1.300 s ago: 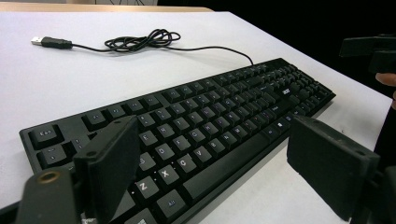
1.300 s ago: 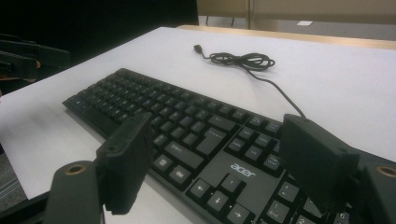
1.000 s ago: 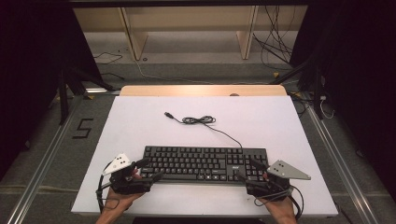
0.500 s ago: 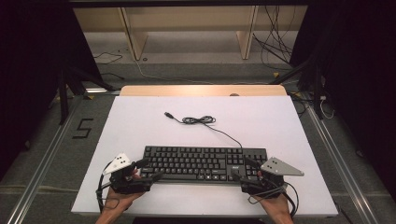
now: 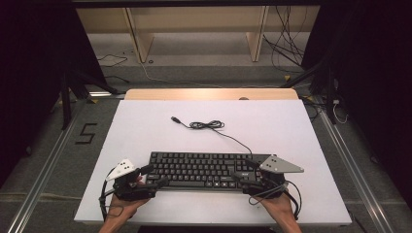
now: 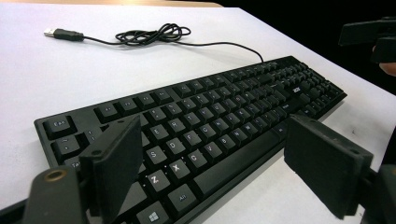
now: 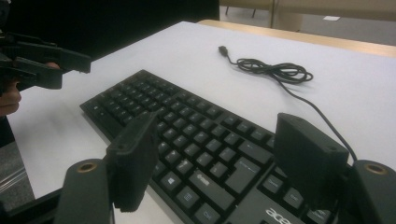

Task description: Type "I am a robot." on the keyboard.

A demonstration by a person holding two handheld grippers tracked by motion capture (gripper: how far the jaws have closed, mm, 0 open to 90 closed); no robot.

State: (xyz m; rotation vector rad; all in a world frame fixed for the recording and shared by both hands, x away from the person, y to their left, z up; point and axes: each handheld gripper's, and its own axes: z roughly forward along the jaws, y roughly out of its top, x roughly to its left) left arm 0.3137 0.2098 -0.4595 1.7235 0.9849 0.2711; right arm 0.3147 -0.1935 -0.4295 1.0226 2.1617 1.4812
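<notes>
A black keyboard (image 5: 204, 170) lies flat near the front of the white tabletop (image 5: 145, 131). Its thin cable runs back to a loose coil (image 5: 206, 125) and ends in a USB plug (image 5: 174, 119). My left gripper (image 5: 154, 175) is open at the keyboard's left front corner, and in the left gripper view the keyboard (image 6: 224, 107) shows between its jaws (image 6: 219, 163). My right gripper (image 5: 244, 170) is open over the keyboard's right end, its jaws (image 7: 219, 161) astride the keys (image 7: 187, 126). Neither gripper holds anything.
A wooden strip (image 5: 209, 93) borders the table's far edge. Beyond it stand pale shelf legs (image 5: 138, 36) and loose floor cables (image 5: 286, 43). A "5" mark (image 5: 86, 133) is on the floor at the left. Dark curtains flank both sides.
My right gripper has moved left and a little forward, onto the keyboard's right end. The left gripper and the keyboard have stayed in place.
</notes>
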